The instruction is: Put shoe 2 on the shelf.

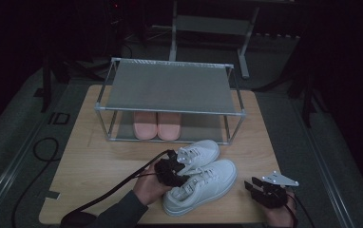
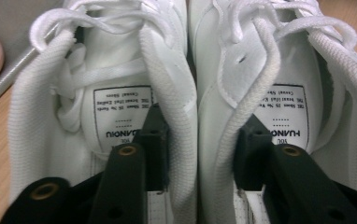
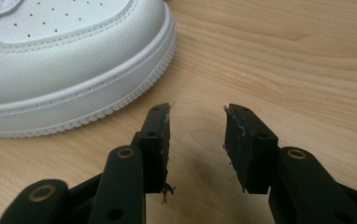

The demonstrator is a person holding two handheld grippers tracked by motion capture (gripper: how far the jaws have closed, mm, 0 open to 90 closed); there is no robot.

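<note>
Two white lace-up sneakers lie side by side on the wooden table [image 1: 99, 161], one farther back [image 1: 203, 151] and one nearer [image 1: 213, 183]. My left gripper [image 1: 172, 171] reaches into their heel openings. In the left gripper view one jaw sits inside the left sneaker [image 2: 41, 116] and the other inside the right sneaker [image 2: 340, 93]. The pads press the two touching inner collars together, so the left gripper [image 2: 200, 130] is shut on both. My right gripper [image 1: 260, 187] hovers open and holds nothing, just right of the near sneaker's toe [image 3: 64, 60]. Bare wood shows between the right gripper's [image 3: 197, 116] jaws.
A metal-framed shoe rack [image 1: 170, 88] with a grey fabric top stands at the back of the table. A pair of pink slippers [image 1: 157, 124] sits on its lower level, just behind the sneakers. A black cable [image 1: 108, 192] trails off the left gripper toward the front left.
</note>
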